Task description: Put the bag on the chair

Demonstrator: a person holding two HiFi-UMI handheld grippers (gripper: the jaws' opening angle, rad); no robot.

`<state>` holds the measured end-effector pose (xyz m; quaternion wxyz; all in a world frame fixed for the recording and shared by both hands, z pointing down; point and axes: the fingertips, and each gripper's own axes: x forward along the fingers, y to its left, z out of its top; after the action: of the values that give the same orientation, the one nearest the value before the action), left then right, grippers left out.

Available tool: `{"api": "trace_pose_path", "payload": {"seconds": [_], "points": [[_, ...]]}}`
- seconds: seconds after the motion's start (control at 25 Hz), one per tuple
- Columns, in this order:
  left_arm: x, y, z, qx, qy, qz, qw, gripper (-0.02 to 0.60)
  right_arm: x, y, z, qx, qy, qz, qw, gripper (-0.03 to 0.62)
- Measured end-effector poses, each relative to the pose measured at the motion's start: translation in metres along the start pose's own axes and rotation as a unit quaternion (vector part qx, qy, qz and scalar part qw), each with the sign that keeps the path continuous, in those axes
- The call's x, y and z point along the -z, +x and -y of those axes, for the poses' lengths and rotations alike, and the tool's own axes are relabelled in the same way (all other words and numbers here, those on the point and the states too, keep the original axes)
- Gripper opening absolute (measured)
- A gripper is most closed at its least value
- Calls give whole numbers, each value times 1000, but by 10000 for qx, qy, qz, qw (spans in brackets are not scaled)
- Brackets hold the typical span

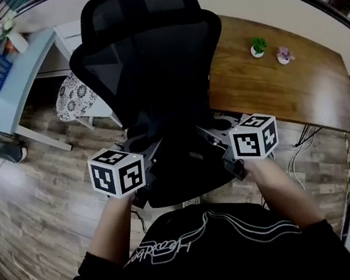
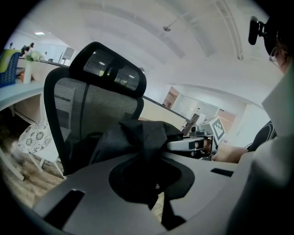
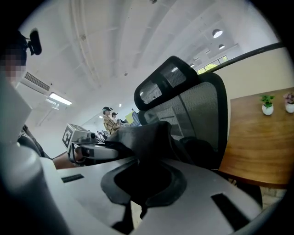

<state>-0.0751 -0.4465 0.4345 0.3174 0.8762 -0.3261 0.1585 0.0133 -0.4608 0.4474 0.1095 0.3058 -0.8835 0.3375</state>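
The black office chair point(image 1: 147, 60) stands right before me, its mesh back facing me. A black fabric bag point(image 1: 188, 174) hangs between both grippers over the front of the seat. Black on black hides whether it touches the seat. My left gripper point(image 1: 145, 169) is shut on the bag's left side, my right gripper point(image 1: 228, 155) on its right. In the left gripper view the bag point(image 2: 138, 137) bunches up out of the closed left gripper point(image 2: 154, 181), with the chair point(image 2: 92, 101) behind. In the right gripper view the right gripper point(image 3: 142, 183) pinches the bag point(image 3: 142, 137) before the chair point(image 3: 193, 105).
A wooden table point(image 1: 284, 76) with two small potted plants point(image 1: 257, 46) stands behind the chair on the right. A light blue desk point(image 1: 11, 84) and a patterned white stool point(image 1: 77, 96) are at the left. Cables trail on the wood floor point(image 1: 302, 140). People point(image 3: 109, 120) stand far off.
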Motion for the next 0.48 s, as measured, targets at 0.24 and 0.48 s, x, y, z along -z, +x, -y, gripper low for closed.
{"api": "trace_pose_path", "payload": {"seconds": [0.24, 0.48], "points": [[-9, 26, -41, -163, 73, -69, 9998, 34, -9, 36, 35, 51, 116, -195, 9997, 8], [-2, 54, -78, -254, 152, -157, 9994, 34, 0, 69, 70, 164, 324, -433, 9984, 9]]}}
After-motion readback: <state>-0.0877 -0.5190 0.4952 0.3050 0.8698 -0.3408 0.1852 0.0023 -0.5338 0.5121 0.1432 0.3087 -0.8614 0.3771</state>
